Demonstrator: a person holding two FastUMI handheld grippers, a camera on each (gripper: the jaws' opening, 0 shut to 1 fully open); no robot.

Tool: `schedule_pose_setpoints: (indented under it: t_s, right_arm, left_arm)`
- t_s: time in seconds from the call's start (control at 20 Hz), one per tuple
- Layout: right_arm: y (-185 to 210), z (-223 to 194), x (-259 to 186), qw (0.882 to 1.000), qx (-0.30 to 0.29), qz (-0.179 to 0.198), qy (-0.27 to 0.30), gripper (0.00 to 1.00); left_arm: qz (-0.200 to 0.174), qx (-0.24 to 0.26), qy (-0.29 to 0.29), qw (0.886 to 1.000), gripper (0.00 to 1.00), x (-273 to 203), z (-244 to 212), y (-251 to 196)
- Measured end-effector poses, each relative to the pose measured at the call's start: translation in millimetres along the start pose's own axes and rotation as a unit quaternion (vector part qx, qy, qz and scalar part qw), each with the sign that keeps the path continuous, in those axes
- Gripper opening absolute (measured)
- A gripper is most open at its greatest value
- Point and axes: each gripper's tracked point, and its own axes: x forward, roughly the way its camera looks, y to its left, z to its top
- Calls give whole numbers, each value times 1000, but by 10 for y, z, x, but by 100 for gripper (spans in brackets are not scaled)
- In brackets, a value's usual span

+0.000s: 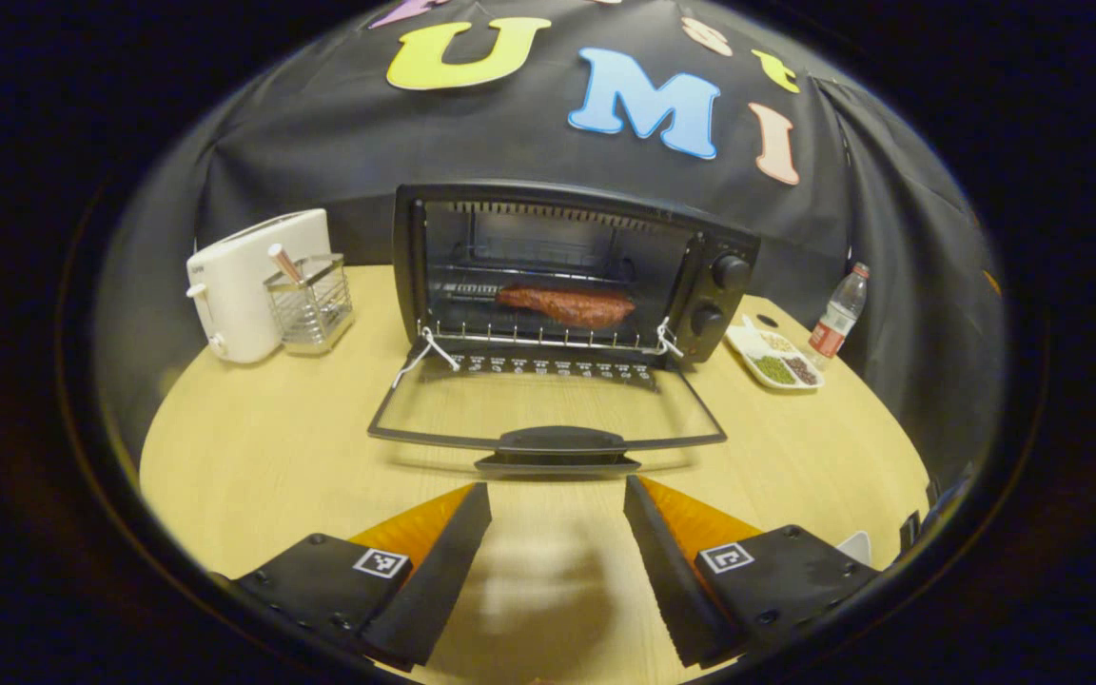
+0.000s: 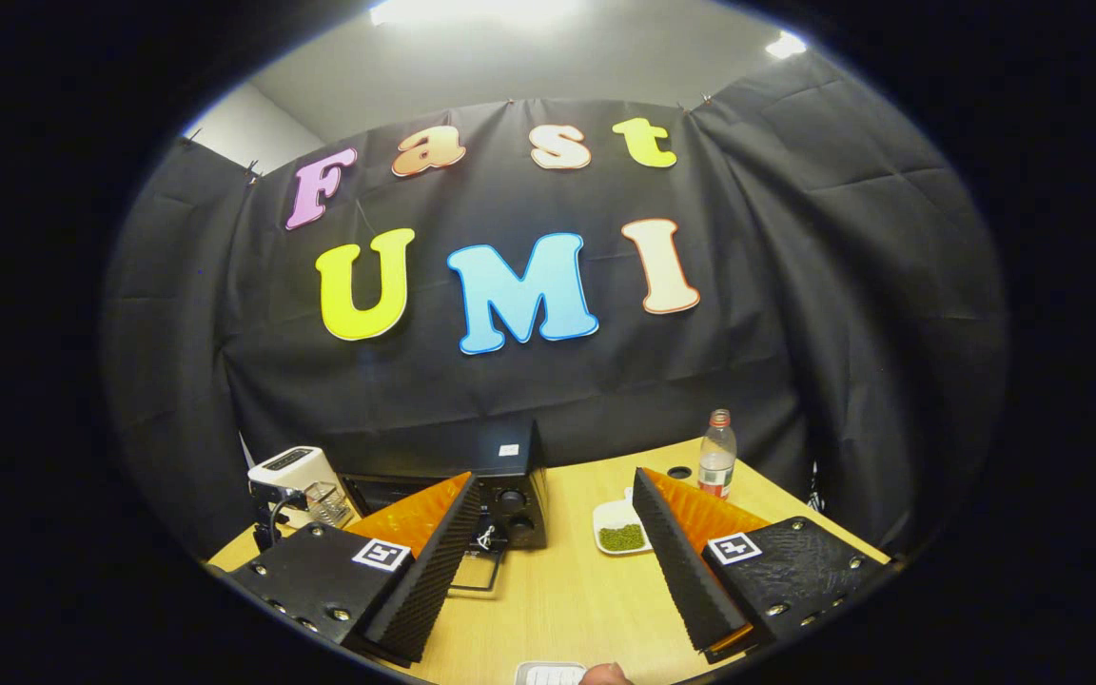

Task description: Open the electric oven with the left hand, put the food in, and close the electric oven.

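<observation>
**benchmonkey:** While both sets of jaws stand spread with nothing between them, the left gripper (image 1: 557,518) hangs low over the table (image 1: 253,457), pointed straight at the electric oven (image 1: 572,271). Its fingers sit just short of the door handle (image 1: 559,442), not touching it.

**toastie_k:** So the door's down?

**benchmonkey:** Yep, the glass door (image 1: 548,404) is folded flat toward the gripper, handle on the near edge. The food (image 1: 567,306), a reddish-brown slab, lies on the wire rack inside, roughly in the middle.

**toastie_k:** And the right one?

**benchmonkey:** The right gripper (image 2: 548,533) is tilted up, so its view looks mostly at the booth wall. It's set back from the oven's knob end, and a small white tray (image 2: 620,525) with green bits shows between its fingers, farther off. At the bottom edge of that view there's a fingertip and something white I can't make out.

**toastie_k:** Room to move?

**benchmonkey:** Bare table on both sides of the door. Off to the left of the oven there's a white toaster (image 1: 248,281) with a wire holder (image 1: 312,303) just beside it. On the oven's right, the tray sits near the knobs, with a bottle (image 1: 838,319) just past it by the table's edge.
</observation>
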Motion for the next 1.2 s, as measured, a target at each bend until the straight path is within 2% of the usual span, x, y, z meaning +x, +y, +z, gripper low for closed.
schedule_pose_setpoints:
  t_s: [0.15,0.2,0.25,0.3,0.4,0.45,0.5,0.6,0.65,0.7,0.75,0.8,0.9,1.05,1.15,1.2]
  right_arm:
    - [-42,41,-54,1000,-16,-15,-5,98]
    - [-51,38,-59,1000,-19,-18,-5,98]
    - [-54,28,-58,1000,-23,-20,-4,98]
    - [-71,20,-57,999,-25,-22,-2,98]
    - [-78,13,-56,999,-24,-25,1,98]
    - [-90,9,-47,999,-24,-26,2,98]
    - [-101,7,-40,999,-24,-28,4,98]
    - [-123,6,-20,999,-24,-31,5,98]
    - [-143,0,-27,999,-23,-32,5,98]
    - [-148,5,-31,999,-21,-32,6,98]
    - [-148,-11,-31,999,-19,-28,8,98]
    - [-142,-10,-25,1000,-17,-24,11,98]
    - [-137,31,-14,1000,-13,-18,8,98]
    - [-121,79,-26,1000,-14,-11,0,98]
    - [-82,111,-28,1000,-16,-5,-3,98]
    - [-65,110,-22,1000,-18,-2,-4,98]
  left_arm:
    - [8,5,28,1000,95,193,-102,5]
    - [11,8,34,999,99,245,-122,15]
    - [12,11,40,999,92,299,-144,2]
    - [12,13,45,999,92,344,-167,-9]
    - [12,19,57,998,99,427,-206,-37]
    - [11,30,50,998,95,465,-161,-51]
    - [14,34,52,998,99,478,-157,-52]
    - [19,37,48,998,95,472,-152,-67]
    - [20,36,46,998,99,480,-159,-59]
    - [21,34,45,998,95,482,-146,-58]
    - [21,35,46,998,99,478,-146,-59]
    - [20,37,47,998,91,474,-135,-56]
    - [20,36,46,998,95,446,-103,-60]
    - [21,37,31,999,91,347,-7,-71]
    - [21,33,24,999,99,294,59,-79]
    - [20,29,20,999,95,259,95,-81]
